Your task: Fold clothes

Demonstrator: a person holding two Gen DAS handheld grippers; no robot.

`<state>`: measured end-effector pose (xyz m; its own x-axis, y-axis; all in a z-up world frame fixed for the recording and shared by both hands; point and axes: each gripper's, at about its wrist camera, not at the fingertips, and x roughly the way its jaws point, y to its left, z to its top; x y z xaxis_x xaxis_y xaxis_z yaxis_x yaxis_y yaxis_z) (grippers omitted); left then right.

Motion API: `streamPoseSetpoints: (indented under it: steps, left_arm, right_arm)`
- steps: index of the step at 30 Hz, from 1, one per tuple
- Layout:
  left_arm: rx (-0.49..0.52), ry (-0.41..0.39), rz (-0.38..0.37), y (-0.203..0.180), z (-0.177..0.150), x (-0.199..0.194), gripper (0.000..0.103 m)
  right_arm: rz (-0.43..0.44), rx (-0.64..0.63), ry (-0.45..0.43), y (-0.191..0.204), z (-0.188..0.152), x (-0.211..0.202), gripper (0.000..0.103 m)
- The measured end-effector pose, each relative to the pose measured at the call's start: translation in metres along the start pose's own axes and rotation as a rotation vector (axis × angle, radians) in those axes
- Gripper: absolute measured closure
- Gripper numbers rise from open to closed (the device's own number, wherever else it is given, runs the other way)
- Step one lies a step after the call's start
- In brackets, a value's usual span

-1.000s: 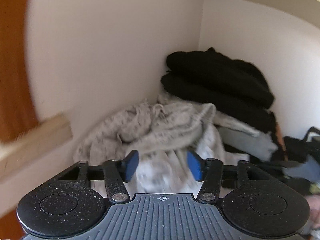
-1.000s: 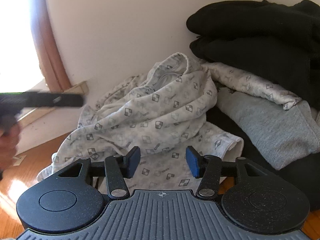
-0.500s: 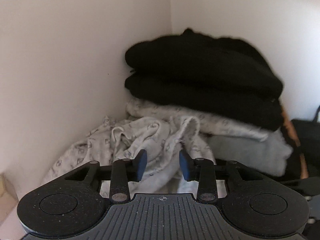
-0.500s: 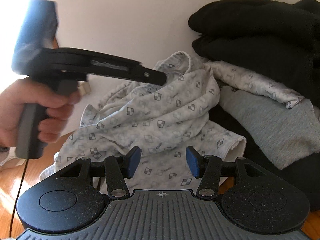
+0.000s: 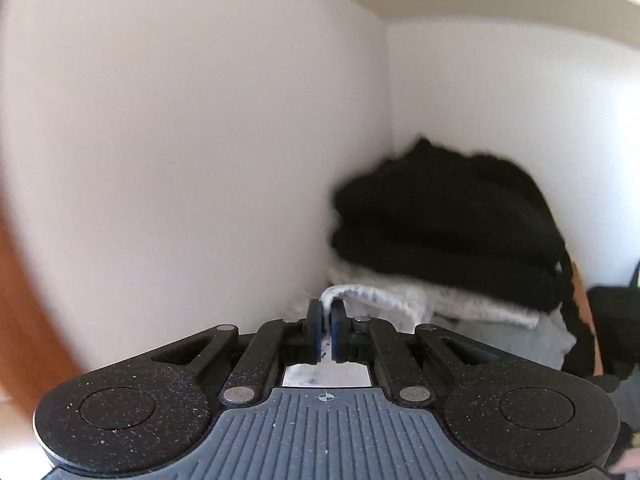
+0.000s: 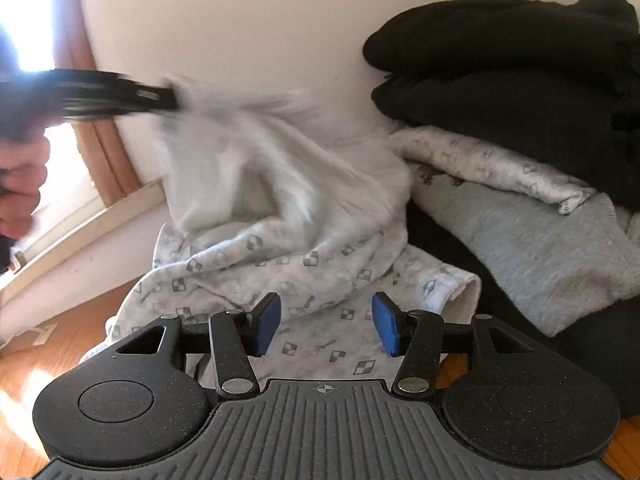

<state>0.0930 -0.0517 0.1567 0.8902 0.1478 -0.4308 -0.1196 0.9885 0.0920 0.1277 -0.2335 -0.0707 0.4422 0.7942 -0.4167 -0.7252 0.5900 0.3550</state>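
Left gripper (image 5: 325, 325) pinched tight on the white patterned cloth (image 6: 280, 184), right gripper (image 6: 326, 330) wide apart over it

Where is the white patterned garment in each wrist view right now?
Left wrist: only a pinched fold of the white patterned garment shows at lower centre, clamped in the left gripper.
Right wrist: the garment fills the centre, its top edge lifted by the left gripper at upper left; the right gripper hangs open.
Shared landmark: the folded black clothes.
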Motion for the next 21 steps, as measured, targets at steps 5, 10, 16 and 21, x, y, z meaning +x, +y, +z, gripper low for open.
streamPoseSetpoints:
  steps: [5, 10, 16, 21]
  left_arm:
    - [-0.038, -0.072, 0.063, 0.041, -0.005, -0.078, 0.099]
    - [-0.084, -0.13, 0.121, 0.08, -0.028, -0.154, 0.099]
    - [-0.168, -0.154, 0.181, 0.114, -0.075, -0.23, 0.099]
    - [-0.222, -0.133, 0.23, 0.138, -0.113, -0.266, 0.099]
  right_arm:
    - [-0.019, -0.028, 0.018, 0.004, 0.002, 0.003, 0.052]
    - [-0.011, -0.084, -0.009, 0.023, 0.009, -0.003, 0.052]
    - [0.052, -0.165, -0.018, 0.068, 0.026, 0.0, 0.052]
    - [0.136, -0.234, 0.023, 0.111, 0.022, 0.016, 0.063]
